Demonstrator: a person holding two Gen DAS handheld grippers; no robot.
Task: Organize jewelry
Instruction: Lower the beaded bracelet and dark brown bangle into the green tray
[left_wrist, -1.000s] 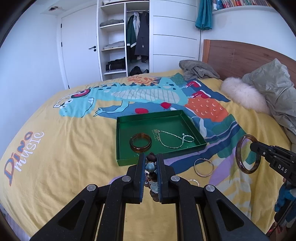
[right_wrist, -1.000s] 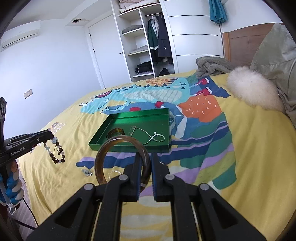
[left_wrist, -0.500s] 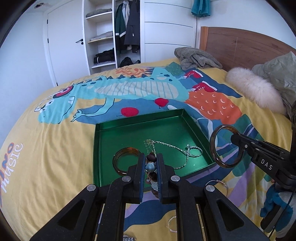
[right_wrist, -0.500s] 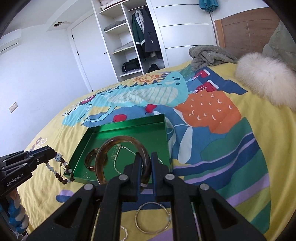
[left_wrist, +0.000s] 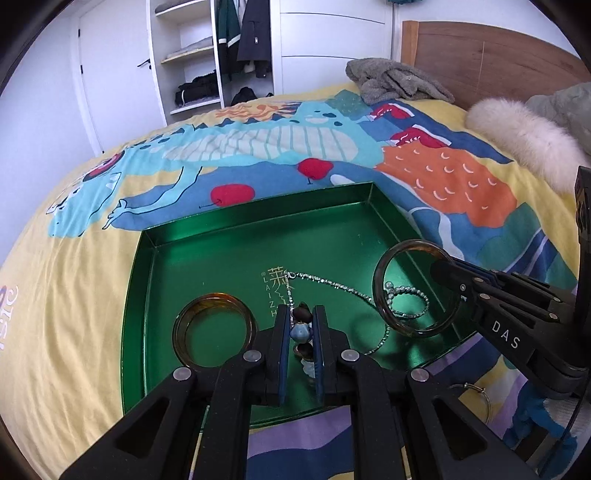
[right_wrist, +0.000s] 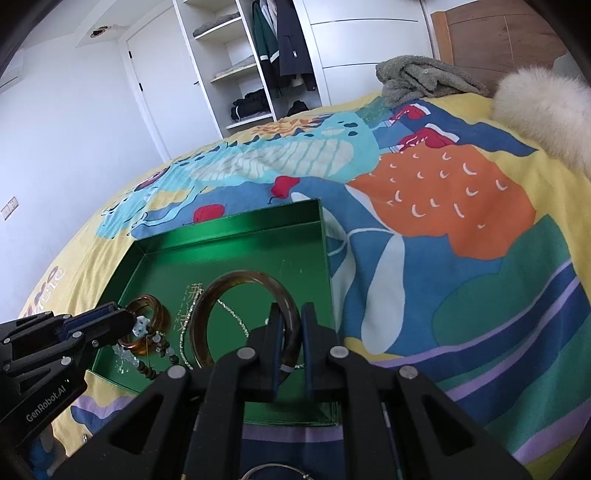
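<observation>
Both clamped: left gripper (left_wrist: 301, 332) (beaded bracelet (left_wrist: 300, 333)), right gripper (right_wrist: 290, 349) (bangle (right_wrist: 243, 317)).

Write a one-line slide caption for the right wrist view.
Right gripper holds a brown bangle over the green tray; left gripper brings a beaded bracelet.

Bed (left_wrist: 74, 295), yellow dinosaur-print cover. On it: green tray (left_wrist: 229, 236) centre; grey cloth (left_wrist: 399, 83) far; white fur cushion (left_wrist: 524, 140) far right; thin bangle (left_wrist: 476, 397) near right.
</observation>
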